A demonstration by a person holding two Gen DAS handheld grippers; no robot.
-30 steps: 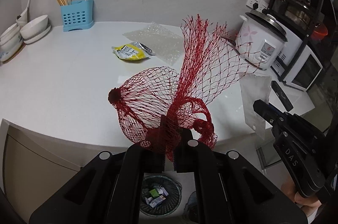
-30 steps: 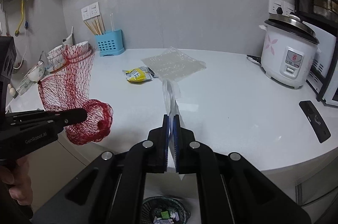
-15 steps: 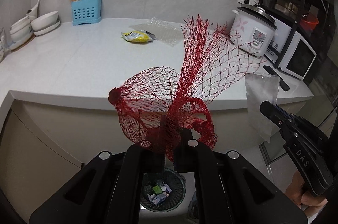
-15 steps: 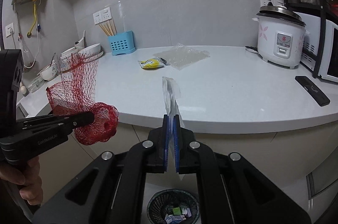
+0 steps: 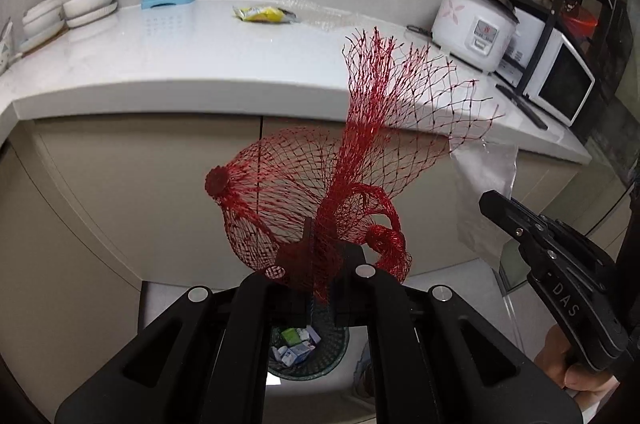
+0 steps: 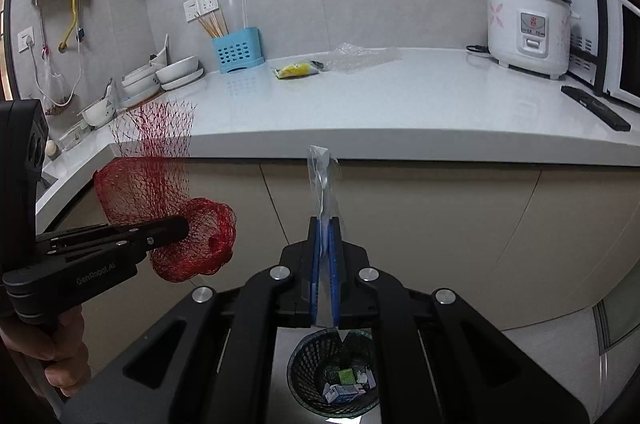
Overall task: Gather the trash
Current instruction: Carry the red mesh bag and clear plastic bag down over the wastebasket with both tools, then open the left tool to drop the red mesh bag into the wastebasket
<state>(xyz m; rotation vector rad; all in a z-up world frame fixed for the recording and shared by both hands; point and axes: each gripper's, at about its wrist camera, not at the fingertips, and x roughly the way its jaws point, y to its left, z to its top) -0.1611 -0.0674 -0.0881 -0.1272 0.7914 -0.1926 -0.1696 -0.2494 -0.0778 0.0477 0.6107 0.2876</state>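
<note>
My left gripper (image 5: pixel 316 244) is shut on a red mesh net bag (image 5: pixel 320 184), which bulges up and out in front of the cabinet doors. In the right wrist view the same red net bag (image 6: pixel 160 192) hangs from the left gripper (image 6: pixel 182 224) at the left. My right gripper (image 6: pixel 324 224) is shut on a clear plastic bag (image 6: pixel 322 180) that stands up between its blue pads. That clear plastic bag (image 5: pixel 484 192) also shows at the right of the left wrist view, held by the right gripper (image 5: pixel 486 200). A black mesh trash bin (image 6: pixel 304 364) with small cartons inside sits on the floor below both grippers.
On the white counter (image 6: pixel 400 104) lie a yellow wrapper (image 6: pixel 296 70) and a sheet of bubble wrap (image 6: pixel 360 58). A blue utensil holder (image 6: pixel 236 52), stacked bowls (image 6: pixel 176 72), a rice cooker (image 6: pixel 524 28), a microwave (image 5: pixel 560 80) and a black remote (image 6: pixel 596 106) stand around them.
Both grippers have dropped from above the counter to in front of the cabinet doors, each still holding its piece of trash. The trash bin now shows larger beneath them.
</note>
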